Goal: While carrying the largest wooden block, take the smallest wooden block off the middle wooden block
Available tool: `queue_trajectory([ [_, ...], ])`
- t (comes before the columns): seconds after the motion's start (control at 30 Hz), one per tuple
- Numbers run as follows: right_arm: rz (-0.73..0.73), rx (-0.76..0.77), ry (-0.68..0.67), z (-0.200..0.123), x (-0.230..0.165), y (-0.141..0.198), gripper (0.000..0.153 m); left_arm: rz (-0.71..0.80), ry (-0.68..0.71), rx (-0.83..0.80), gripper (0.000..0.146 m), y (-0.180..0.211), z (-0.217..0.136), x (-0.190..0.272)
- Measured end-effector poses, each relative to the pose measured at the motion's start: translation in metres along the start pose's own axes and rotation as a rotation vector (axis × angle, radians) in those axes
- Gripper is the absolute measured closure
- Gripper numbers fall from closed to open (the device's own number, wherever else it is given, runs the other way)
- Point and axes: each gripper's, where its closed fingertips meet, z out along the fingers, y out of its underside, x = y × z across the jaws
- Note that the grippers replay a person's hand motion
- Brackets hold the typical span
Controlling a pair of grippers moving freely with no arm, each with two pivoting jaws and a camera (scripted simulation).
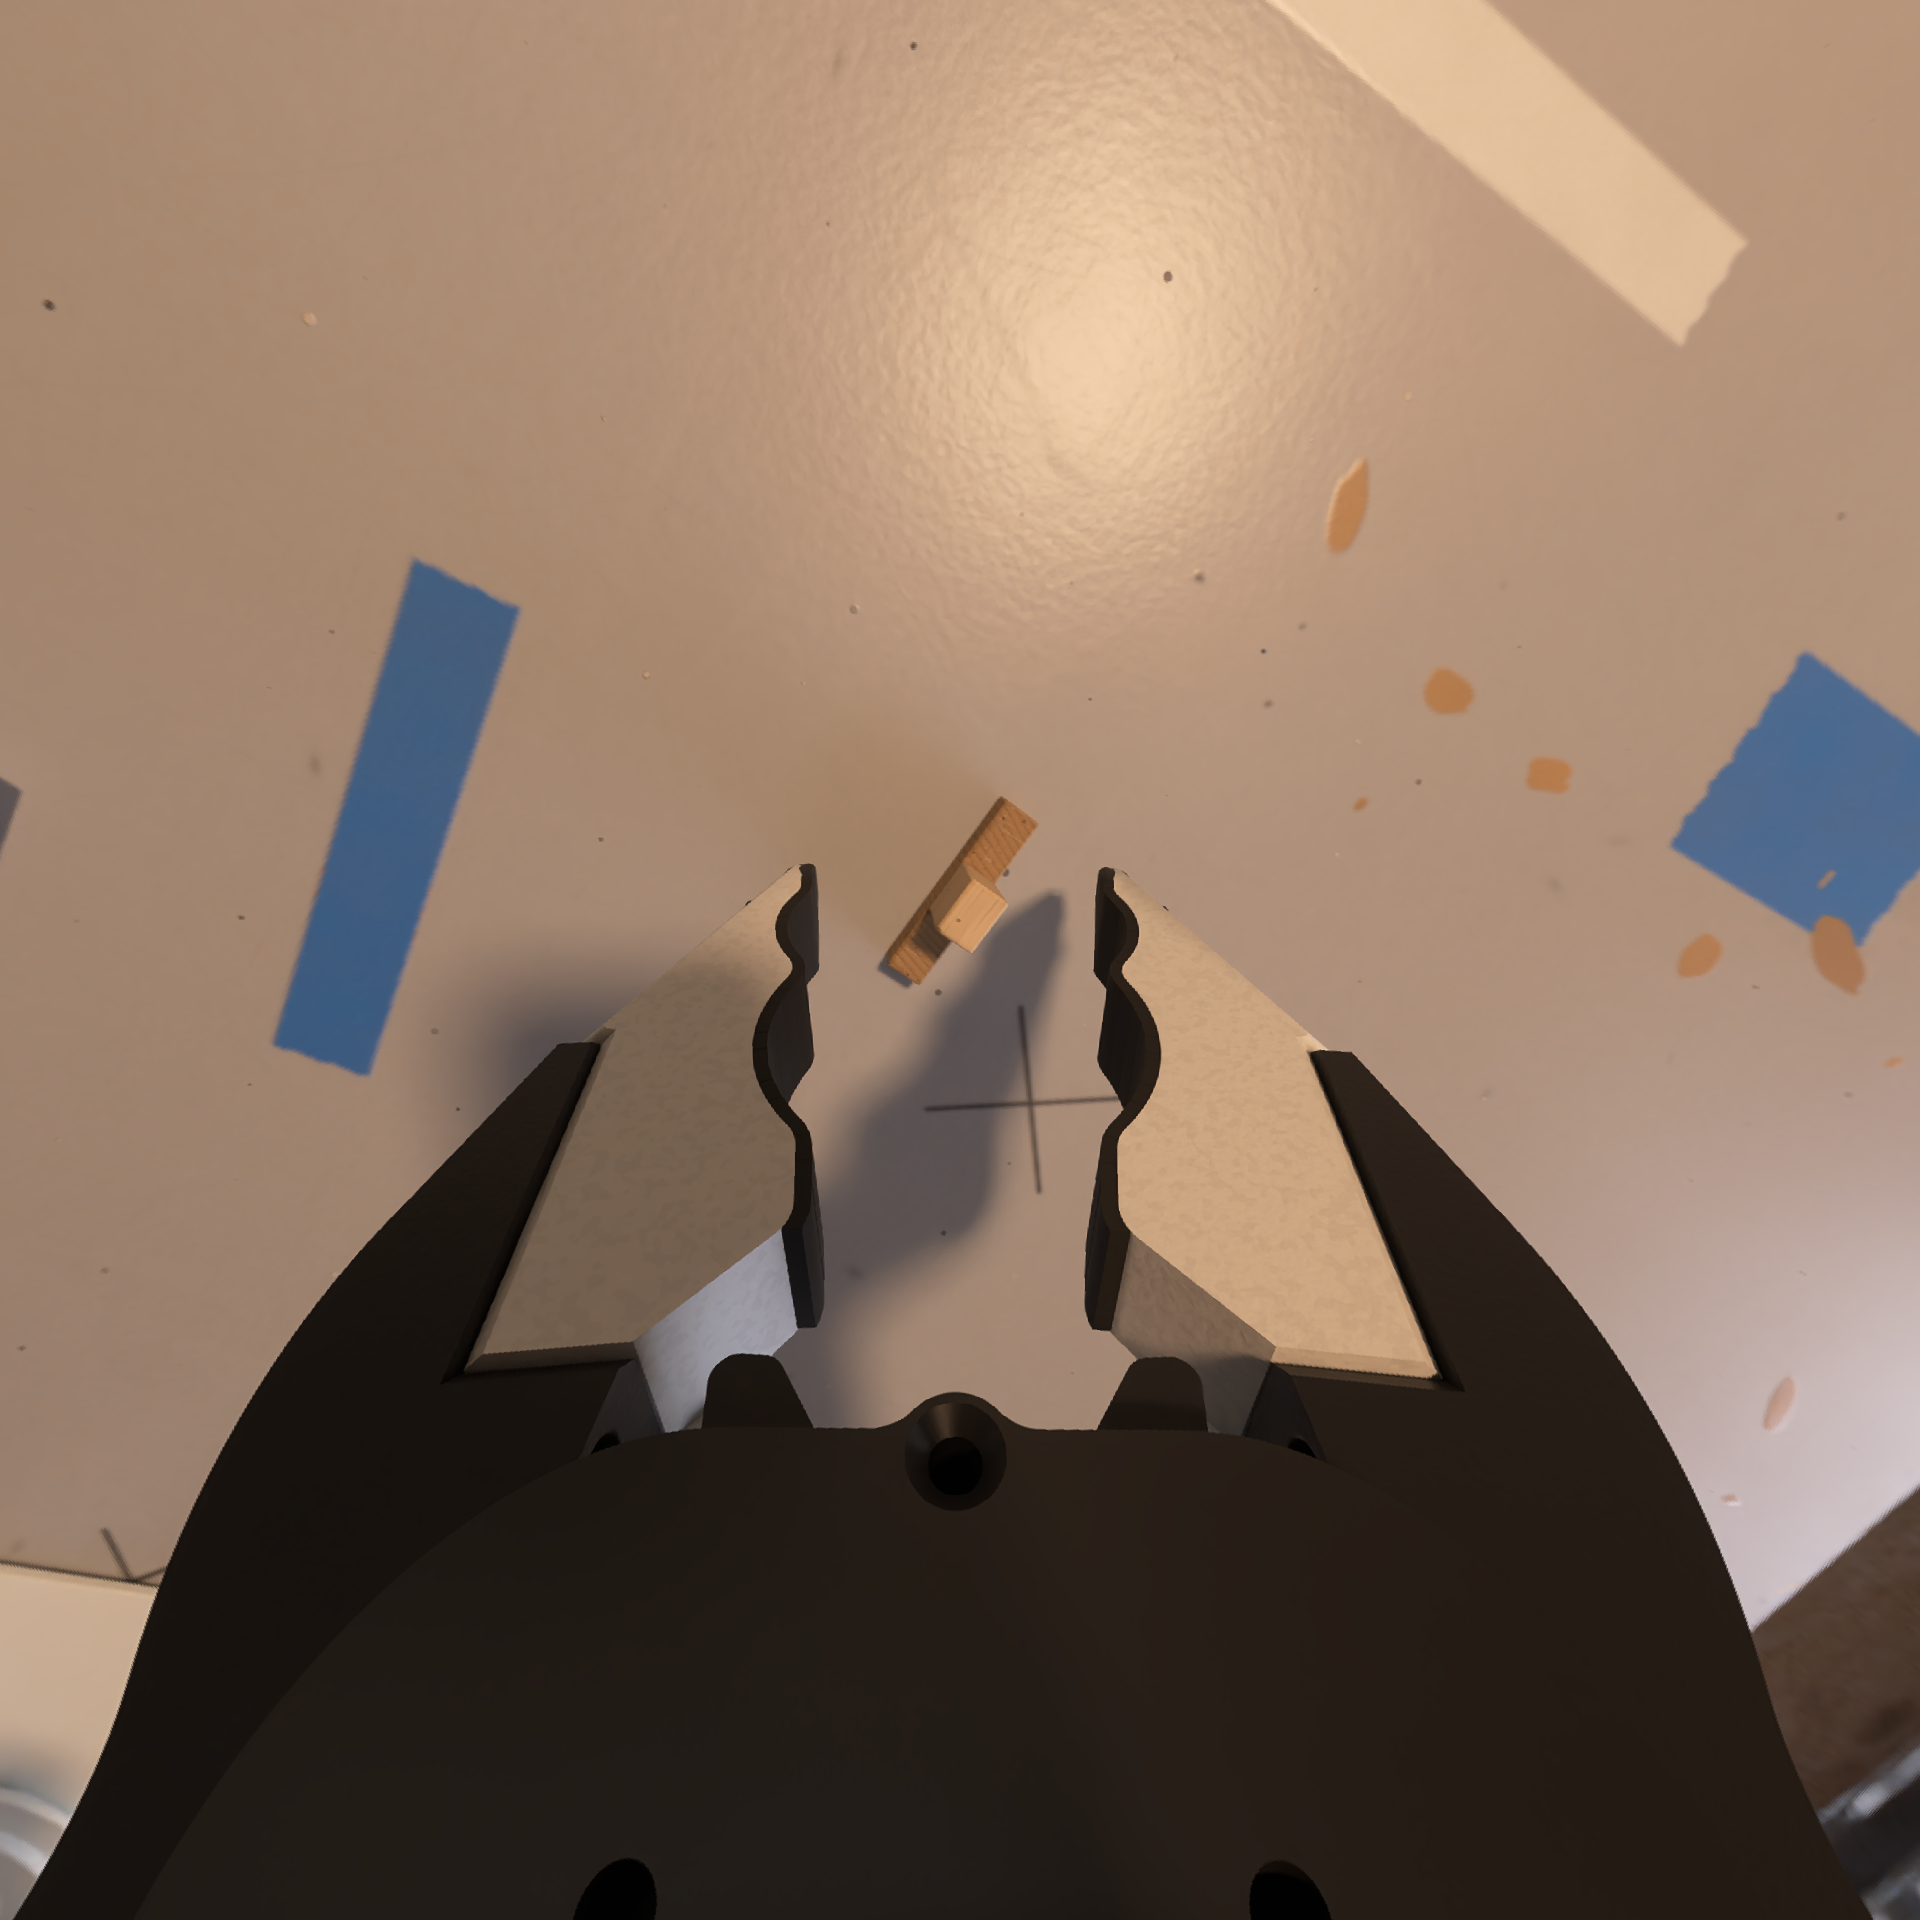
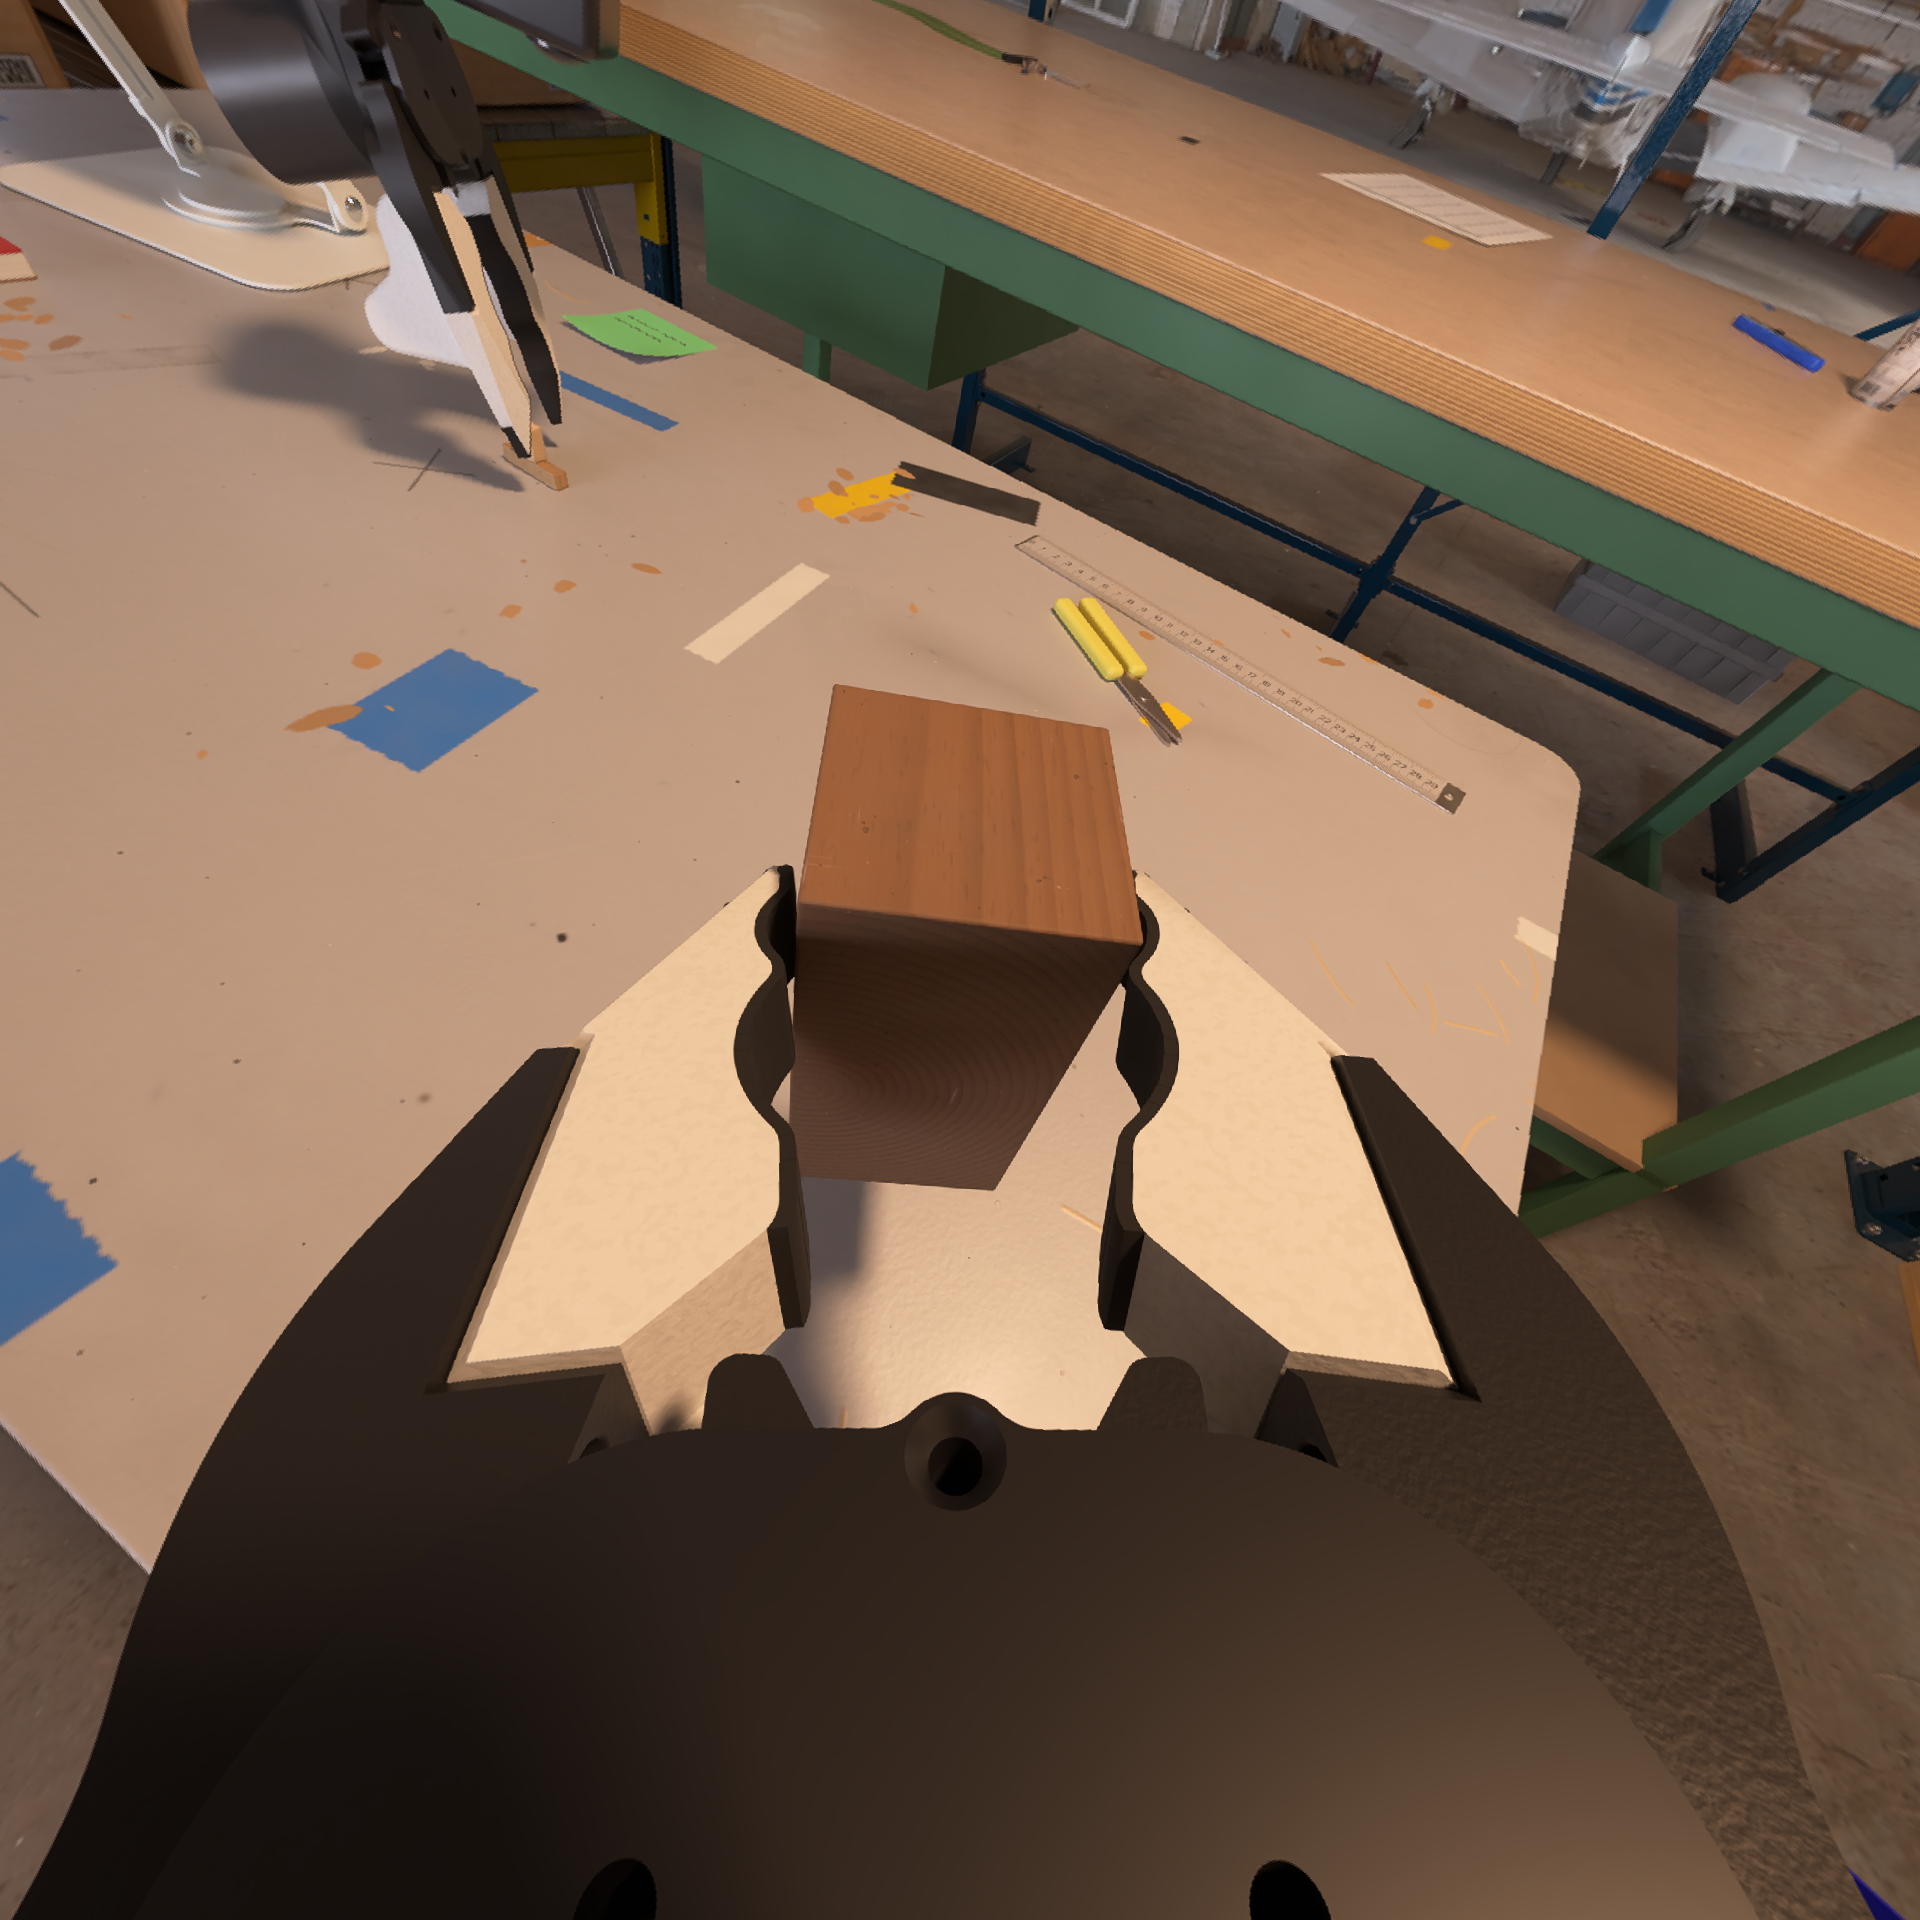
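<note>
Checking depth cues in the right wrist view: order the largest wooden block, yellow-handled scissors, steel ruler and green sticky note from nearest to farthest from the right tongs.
1. Largest wooden block: clamped in the right tongs.
2. Yellow-handled scissors: beyond the block, slightly right.
3. Steel ruler: just behind the scissors, along the table's right edge.
4. Green sticky note: far left, near the left tongs.

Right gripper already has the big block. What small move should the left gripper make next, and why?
Probably ease the left gripper down a little more, then close on the smallest wooden block. Its jaws are open and empty, and that block sits on the middle wooden block just ahead of the fingertips, roughly centred in the gap. The right gripper is clamped on the largest wooden block, above the table.
</note>
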Motion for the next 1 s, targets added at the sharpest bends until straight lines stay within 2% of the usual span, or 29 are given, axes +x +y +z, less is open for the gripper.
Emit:
queue_trajectory([
  [0.23, 0.0, 0.0, -0.001, -0.001, -0.001, 0.001, 0.091, -0.007, 0.061, -0.03, 0.092, 0.001, -0.002, 0.007],
  [0.53, 0.0, 0.004, -0.006, -0.002, -0.002, 0.001, 0.091, 0.002, -0.053, -0.04, 0.088, 0.0, -0.003, -0.007],
  [1.0, -0.003, 0.006, -0.009, -0.002, -0.002, 0.003, 0.091, -0.115, 0.007, -0.051, 0.091, 0.011, -0.004, -0.005],
])
